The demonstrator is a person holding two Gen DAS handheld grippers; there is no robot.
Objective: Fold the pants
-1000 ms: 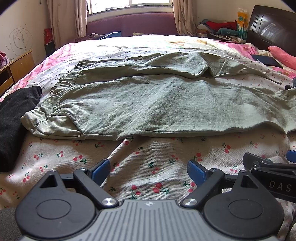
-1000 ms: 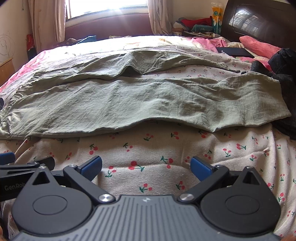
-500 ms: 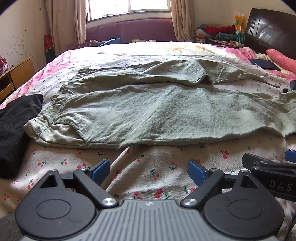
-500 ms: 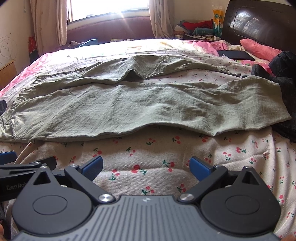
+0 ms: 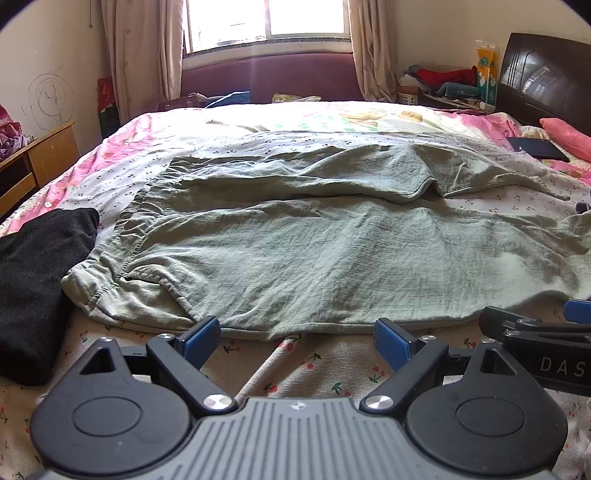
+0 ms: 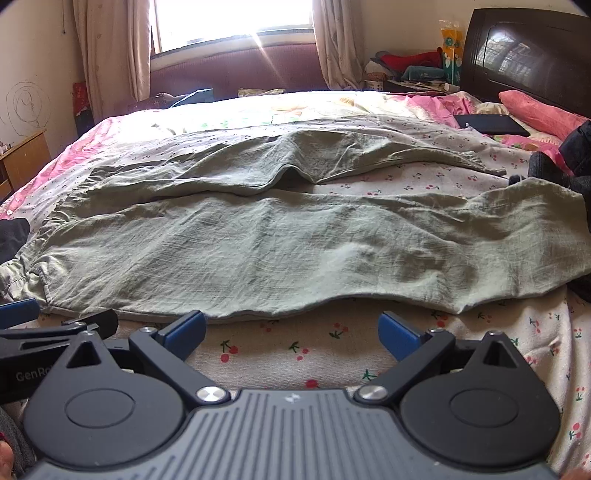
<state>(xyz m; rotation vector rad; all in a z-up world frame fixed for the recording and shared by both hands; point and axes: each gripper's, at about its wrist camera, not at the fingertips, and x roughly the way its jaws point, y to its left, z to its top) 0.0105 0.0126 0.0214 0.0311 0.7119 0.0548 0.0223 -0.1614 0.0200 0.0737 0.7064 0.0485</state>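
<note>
Sunlight comes through the window (image 5: 269,22) at the far side of a bedroom, with curtains (image 5: 144,55) hanging on both sides of it. Most of the room is filled by a big bed (image 5: 325,369) with a cherry-print sheet.

On the bed lie the green pants (image 5: 332,254), spread out flat and sideways. Their stretchy waist is on the left and the legs run off to the right. The near leg lies flat and wide. The far leg (image 6: 295,162) is bunched up with a bump in the middle, and a strip of sheet shows between the two legs on the right.

A black cloth (image 5: 33,280) sits on the bed just beside the waist, on the left. A dark flat thing (image 6: 487,124) lies near the pink pillow (image 6: 539,110) by the dark headboard (image 6: 524,51). A wooden cabinet (image 5: 40,158) stands against the left wall.

The left hand-held gripper (image 5: 297,339) is low over the sheet, right at the near edge of the pants. Its blue fingertips (image 5: 201,338) are spread wide apart and hold nothing. The left tip looks like it just reaches the pants edge, but I cannot tell if it touches.

The right hand-held gripper (image 6: 291,330) is also low by the near edge of the pants, further along the leg. It is spread wide too, with nothing in it. The two grippers are side by side, close together.
</note>
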